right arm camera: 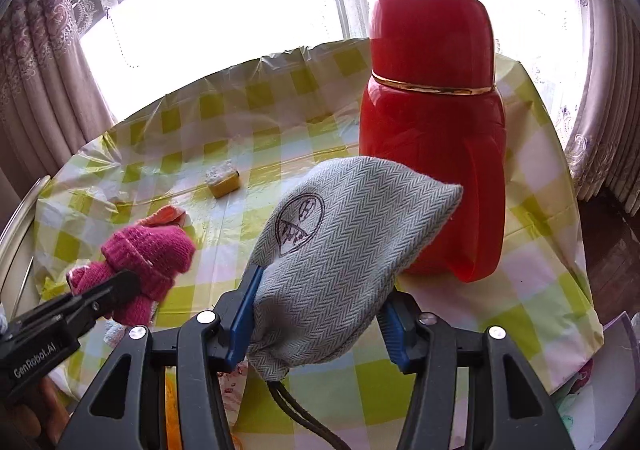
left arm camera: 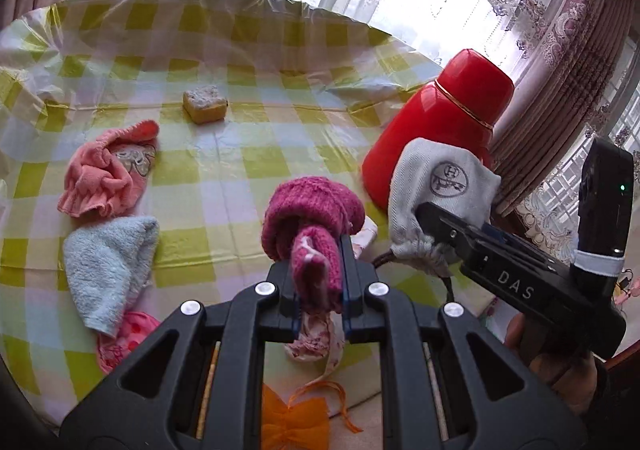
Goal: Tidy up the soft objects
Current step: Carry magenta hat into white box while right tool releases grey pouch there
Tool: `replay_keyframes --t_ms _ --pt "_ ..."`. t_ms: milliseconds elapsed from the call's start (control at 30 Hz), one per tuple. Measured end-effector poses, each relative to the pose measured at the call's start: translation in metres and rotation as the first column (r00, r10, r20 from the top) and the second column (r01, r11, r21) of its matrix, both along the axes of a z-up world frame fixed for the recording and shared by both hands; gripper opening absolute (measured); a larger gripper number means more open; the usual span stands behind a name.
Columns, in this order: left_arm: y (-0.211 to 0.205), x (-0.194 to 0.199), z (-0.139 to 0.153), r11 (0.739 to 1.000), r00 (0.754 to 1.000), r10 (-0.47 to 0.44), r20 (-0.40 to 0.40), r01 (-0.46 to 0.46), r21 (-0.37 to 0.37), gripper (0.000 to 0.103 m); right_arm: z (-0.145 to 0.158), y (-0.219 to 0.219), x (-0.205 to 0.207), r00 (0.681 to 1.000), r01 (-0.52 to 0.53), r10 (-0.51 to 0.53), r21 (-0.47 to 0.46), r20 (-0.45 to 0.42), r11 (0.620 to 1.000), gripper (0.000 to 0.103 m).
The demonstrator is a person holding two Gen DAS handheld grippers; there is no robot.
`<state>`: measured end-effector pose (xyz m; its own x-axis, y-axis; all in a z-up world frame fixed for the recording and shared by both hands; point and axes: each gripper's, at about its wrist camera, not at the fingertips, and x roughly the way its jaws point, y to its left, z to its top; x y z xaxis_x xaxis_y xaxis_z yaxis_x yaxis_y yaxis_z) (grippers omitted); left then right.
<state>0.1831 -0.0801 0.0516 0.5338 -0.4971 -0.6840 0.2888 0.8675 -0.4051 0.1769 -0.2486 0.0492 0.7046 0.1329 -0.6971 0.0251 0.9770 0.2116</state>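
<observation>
Magenta knitted glove (left arm camera: pixel 312 226) sits pinched between the narrow-set jaws of the left gripper (left arm camera: pixel 318 270), lifted clear above the desk (left arm camera: pixel 248 154), its cuff bunched over the fingertips. Beside it, the grey herringbone pouch (right arm camera: pixel 340 250) is clamped in the right gripper (right arm camera: pixel 320 314), whose blue pads (right arm camera: pixel 242 314) press its gathered neck from both sides; dark drawstrings hang below. Directly under the left gripper lie a floral cloth (left arm camera: pixel 316 342) and an orange ribbon bow (left arm camera: pixel 296 422). Further left on the checked desk cover rest a pale blue towel (left arm camera: pixel 108 266), a pink cloth (left arm camera: pixel 108 174) and a red-dotted pink item (left arm camera: pixel 124 338). A yellow sponge (left arm camera: pixel 205 104) lies farther back, well apart. A red flask (right arm camera: pixel 432 138) stands upright just behind the pouch.
</observation>
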Motion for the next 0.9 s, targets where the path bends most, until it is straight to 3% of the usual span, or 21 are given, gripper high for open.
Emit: replay_keyframes --t_ms 100,167,267,467,633,900 --pt "-0.026 -0.007 -0.019 0.997 0.995 -0.059 -0.08 0.062 0.044 0.017 0.0 -0.004 -0.003 1.0 0.004 -0.004 0.008 -0.006 1.0 0.054" --pt "-0.03 -0.002 -0.029 0.993 0.993 -0.02 -0.114 0.033 0.113 0.017 0.003 -0.009 -0.009 1.0 0.011 -0.011 0.015 -0.005 1.0 0.054" --pt "-0.022 0.005 -0.037 0.993 0.989 0.02 -0.144 -0.004 0.114 0.017 0.015 -0.021 -0.022 1.0 0.023 -0.023 0.025 0.012 0.999 0.054" --pt "-0.017 -0.007 -0.019 0.992 0.997 0.05 -0.059 -0.043 0.12 0.017 0.03 -0.06 -0.049 0.998 0.062 -0.063 0.03 0.021 0.998 0.054" --pt "-0.018 -0.02 0.005 0.995 0.998 0.062 0.013 -0.063 0.079 0.017 0.031 -0.104 -0.075 0.992 0.125 -0.125 0.029 0.001 0.992 0.054" --pt "-0.062 -0.045 0.031 0.998 0.997 -0.061 0.053 0.061 0.003 0.017 0.033 -0.182 -0.124 0.964 0.265 -0.265 -0.006 -0.026 0.964 0.054"
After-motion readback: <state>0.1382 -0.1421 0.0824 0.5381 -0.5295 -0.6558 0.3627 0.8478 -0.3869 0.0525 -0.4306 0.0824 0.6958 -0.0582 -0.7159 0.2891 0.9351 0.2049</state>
